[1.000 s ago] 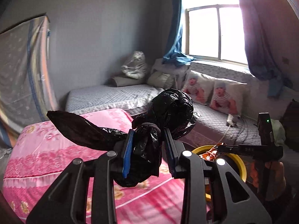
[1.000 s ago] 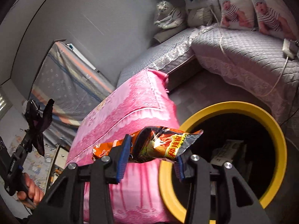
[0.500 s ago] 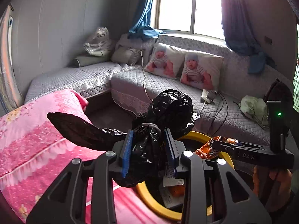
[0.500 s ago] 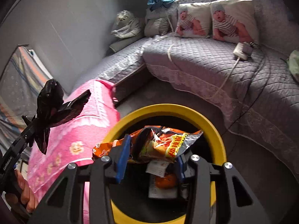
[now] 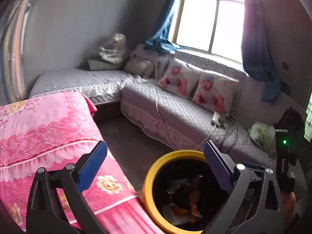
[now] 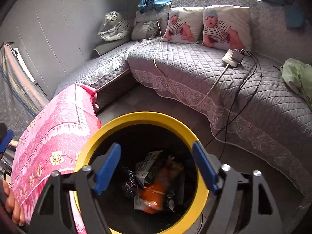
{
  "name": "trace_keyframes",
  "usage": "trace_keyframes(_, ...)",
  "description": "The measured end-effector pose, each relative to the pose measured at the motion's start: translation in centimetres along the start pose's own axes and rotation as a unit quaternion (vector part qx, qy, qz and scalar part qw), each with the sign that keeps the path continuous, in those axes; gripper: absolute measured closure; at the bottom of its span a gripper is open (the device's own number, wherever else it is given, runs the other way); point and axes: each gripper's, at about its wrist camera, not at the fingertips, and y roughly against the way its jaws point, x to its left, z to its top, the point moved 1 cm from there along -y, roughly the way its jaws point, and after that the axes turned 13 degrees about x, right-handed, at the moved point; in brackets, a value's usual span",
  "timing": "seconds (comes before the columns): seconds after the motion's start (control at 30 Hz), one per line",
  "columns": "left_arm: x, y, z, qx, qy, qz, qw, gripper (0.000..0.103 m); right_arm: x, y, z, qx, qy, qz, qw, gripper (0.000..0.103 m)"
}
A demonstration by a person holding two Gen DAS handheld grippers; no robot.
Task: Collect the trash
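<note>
Left gripper [image 5: 155, 159] spread wide, empty, poised over yellow-rimmed bin [image 5: 148, 185]; right gripper [image 6: 156, 165] likewise apart, empty, directly above bin mouth, well placed for dropping. Trash [image 6: 154, 183], wrappers and a dark bag, lies inside. Pink floral bedspread [image 5: 44, 128] touches bin's left; grey quilted sofa [image 6: 195, 68] beyond, baby-print cushions under window

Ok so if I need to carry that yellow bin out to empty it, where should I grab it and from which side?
Probably the yellow rim of the bin, from straight above. The mouth is open and faces up, and the rim forms a raised lip that one finger could go inside and one outside. The far arc looks best: the pink bedspread crowds the near left side. Both the left gripper and right gripper are open over it.
</note>
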Motion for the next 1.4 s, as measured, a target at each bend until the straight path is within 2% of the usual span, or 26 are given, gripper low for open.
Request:
trace_keyframes(0.1, 1.3, 3.1, -0.2, -0.032, -0.005, 0.05, 0.9982, 0.008, 1.2, 1.0, 0.1, -0.028, 0.012, -0.011, 0.999, 0.008)
trace_keyframes(0.17, 2.4, 5.3, -0.7, -0.054, -0.011, 0.091, 0.9943, 0.008, 2.7, 1.5, 0.2, -0.048, 0.034, -0.018, 0.998, 0.008)
trace_keyframes(0.27, 4.6, 8.9, -1.4, -0.084, -0.007, 0.108, 0.9905, 0.008, 6.4, 2.1, -0.1, -0.07, 0.079, -0.024, 0.994, 0.008)
trace_keyframes(0.33, 6.2, 11.5, -2.1, -0.1, 0.006, 0.136, 0.9857, 0.008, 9.0, 2.4, -0.4, -0.086, 0.102, -0.028, 0.991, 0.008)
trace_keyframes(0.4, 7.5, 13.6, -2.5, -0.105, 0.012, 0.156, 0.982, 0.008, 12.3, 2.6, -1.0, -0.096, 0.129, -0.012, 0.987, 0.008)
trace_keyframes(0.47, 8.7, 15.9, -3.4, -0.12, 0.02, 0.198, 0.9726, 0.008, 15.4, 3.3, -1.8, -0.108, 0.158, 0.016, 0.981, 0.008)
trace_keyframes(0.53, 9.6, 18.0, -4.6, -0.131, 0.027, 0.238, 0.9621, 0.008, 18.8, 4.3, -3.2, -0.126, 0.193, 0.056, 0.971, 0.008)
trace_keyframes(0.63, 10.8, 20.5, -6.2, -0.127, 0.041, 0.27, 0.9534, 0.008, 23.3, 6.0, -5.5, -0.144, 0.235, 0.108, 0.955, 0.008)
trace_keyframes(0.8, 12.6, 25.5, -9.3, -0.141, 0.086, 0.322, 0.932, 0.008, 28.4, 9.3, -9.4, -0.178, 0.283, 0.151, 0.93, 0.008)
trace_keyframes(0.93, 13.5, 28.9, -11.3, -0.158, 0.124, 0.351, 0.9144, 0.008, 29.6, 11.2, -11.0, -0.196, 0.29, 0.157, 0.923, 0.008)
trace_keyframes(1.1, 13.5, 32.2, -13.5, -0.181, 0.152, 0.399, 0.886, 0.008, 29.2, 12.9, -13.1, -0.217, 0.277, 0.165, 0.922, 0.008)
trace_keyframes(1.2, 13.3, 33.3, -14.2, -0.184, 0.159, 0.408, 0.8799, 0.008, 28.7, 13.4, -14.2, -0.218, 0.269, 0.172, 0.922, 0.008)
trace_keyframes(1.4, 12.7, 34.1, -15.2, -0.201, 0.17, 0.402, 0.8771, 0.008, 28.5, 13.5, -15.4, -0.222, 0.268, 0.168, 0.922, 0.008)
